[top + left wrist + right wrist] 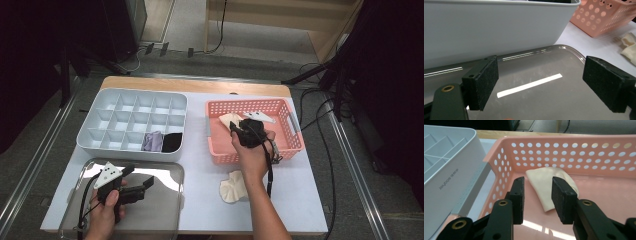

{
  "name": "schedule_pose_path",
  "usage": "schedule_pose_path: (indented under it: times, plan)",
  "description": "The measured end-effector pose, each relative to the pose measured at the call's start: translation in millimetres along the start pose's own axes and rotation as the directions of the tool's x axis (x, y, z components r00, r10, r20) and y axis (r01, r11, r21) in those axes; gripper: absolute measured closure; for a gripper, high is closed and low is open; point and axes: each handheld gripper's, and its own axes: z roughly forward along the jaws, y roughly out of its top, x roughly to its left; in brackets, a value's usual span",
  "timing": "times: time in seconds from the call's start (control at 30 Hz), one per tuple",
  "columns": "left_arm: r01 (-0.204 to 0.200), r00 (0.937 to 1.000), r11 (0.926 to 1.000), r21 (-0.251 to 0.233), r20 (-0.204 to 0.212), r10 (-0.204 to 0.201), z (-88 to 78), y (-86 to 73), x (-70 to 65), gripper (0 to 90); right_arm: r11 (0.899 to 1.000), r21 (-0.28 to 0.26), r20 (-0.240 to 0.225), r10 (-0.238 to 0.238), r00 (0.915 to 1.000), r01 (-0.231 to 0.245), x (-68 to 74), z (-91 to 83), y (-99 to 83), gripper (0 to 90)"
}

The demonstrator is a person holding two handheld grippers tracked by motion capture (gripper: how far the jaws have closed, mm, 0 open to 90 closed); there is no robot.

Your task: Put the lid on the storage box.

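Right tool (pixel 537 195) inside pink basket (pixel 499 150), jaws half-parted around cream sock (pixel 544 182), not yet pinching. Left tool (pixel 540 83) released, parked over steel tray (pixel 564 50) beside that basket.

A pale grey plastic organiser box (pixel 131 125) divided into a grid of small compartments stands on the far left of the white table top (pixel 200 200). In its nearest row, a folded lilac cloth (pixel 152 141) fills one compartment and a folded black cloth (pixel 172 142) fills the corner compartment beside it, to the right. Just in front of the box lies a shiny rectangular metal tray (pixel 165 210) with rounded corners. A crumpled cream cloth (pixel 233 188) lies on the table right of the tray. Black cables (pixel 320 125) trail over the grey floor.
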Motion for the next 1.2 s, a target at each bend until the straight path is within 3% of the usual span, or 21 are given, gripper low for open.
schedule_pose_path:
  times: [0.57,0.7,0.87,1.2]
  plan:
    - [0.008,0.9999,0.9999,-0.009,-0.009,-0.008,0.3,0.1,-0.3,13.8,1.0,0.004,-0.01,0.017,0.9998,-0.017,-7.1,18.6,21.8,64.2]
    - [0.009,0.9999,0.9999,-0.009,-0.01,-0.009,0.2,0.1,-0.3,13.9,0.999,0.031,-0.009,0.027,0.9996,-0.027,-9.3,22.1,25.9,65.1]
    - [0.009,0.9999,0.9999,-0.008,-0.006,-0.01,0.1,0.2,0.2,13.8,1.0,0.009,-0.014,0.024,0.9996,-0.024,-9.5,24.0,31.6,64.9]
    - [0.013,0.9999,0.9999,-0.01,0.0,-0.013,0.0,0.1,1.1,13.8,0.996,0.089,-0.001,0.026,0.9997,-0.026,-9.6,49.6,31.4,64.1]
